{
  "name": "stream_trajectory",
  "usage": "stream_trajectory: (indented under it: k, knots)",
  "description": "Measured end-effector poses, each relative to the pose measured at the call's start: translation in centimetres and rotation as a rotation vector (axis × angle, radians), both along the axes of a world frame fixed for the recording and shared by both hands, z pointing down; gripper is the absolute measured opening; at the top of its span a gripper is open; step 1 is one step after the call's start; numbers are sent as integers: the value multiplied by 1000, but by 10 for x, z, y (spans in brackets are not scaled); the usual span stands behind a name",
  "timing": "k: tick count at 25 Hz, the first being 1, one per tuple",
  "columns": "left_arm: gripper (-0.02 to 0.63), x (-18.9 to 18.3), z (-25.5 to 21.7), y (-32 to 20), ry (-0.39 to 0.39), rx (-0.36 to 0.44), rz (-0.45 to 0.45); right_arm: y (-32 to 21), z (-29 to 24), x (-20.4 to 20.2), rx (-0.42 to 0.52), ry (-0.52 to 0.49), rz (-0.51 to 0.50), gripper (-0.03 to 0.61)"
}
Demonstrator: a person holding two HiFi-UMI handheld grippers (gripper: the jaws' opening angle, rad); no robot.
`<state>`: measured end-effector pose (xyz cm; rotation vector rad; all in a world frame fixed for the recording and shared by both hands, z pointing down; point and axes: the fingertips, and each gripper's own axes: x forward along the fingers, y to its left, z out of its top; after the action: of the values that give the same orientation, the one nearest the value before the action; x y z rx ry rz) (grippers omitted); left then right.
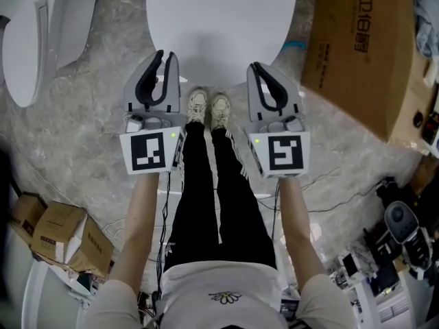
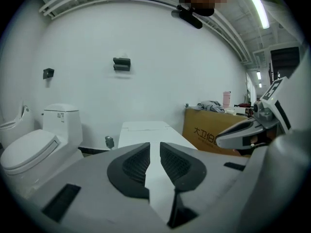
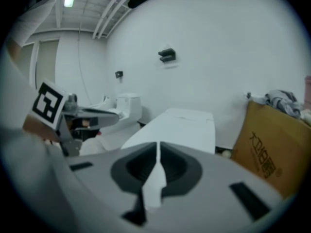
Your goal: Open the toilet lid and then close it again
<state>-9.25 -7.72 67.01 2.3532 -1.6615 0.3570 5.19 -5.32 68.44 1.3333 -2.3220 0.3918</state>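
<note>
Closed white oval plastic toilet lid (image 1: 219, 19) sits just ahead of the fingers (image 2: 136, 165), long axis running away (neither hand nearer). Left gripper (image 2: 154, 149) barely cracked, right gripper (image 3: 157, 149) closed; both empty.

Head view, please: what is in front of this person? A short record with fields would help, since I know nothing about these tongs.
Toilet lid: white, down, nothing touching it
Left tongs: slightly apart, nothing between them, clear of the lid
Right tongs: shut, empty, clear of the lid
To the left: second toilet
To the right: cardboard box
</note>
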Motion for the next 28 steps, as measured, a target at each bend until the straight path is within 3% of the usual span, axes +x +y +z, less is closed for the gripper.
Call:
stream_trajectory:
  k: [2,4,11,18,21,28]
  knots:
    - [115,0,14,10,-2,-42,21,11,12,-4,-40,7,-33,49]
    - [152,1,25,21,8,-67,57,22,27,-7,-97,-14,-42,154]
    - [262,8,85,68,-52,-164,193,58,84,5,-276,-11,16,216]
    - [288,8,139,91,-81,-268,213,76,125,5,-321,82,-7,225]
    - [288,7,154,98,-88,-302,209,84,139,6,-362,76,2,225]
    - [288,11,174,93,-94,-320,211,88,167,11,-418,96,28,225]
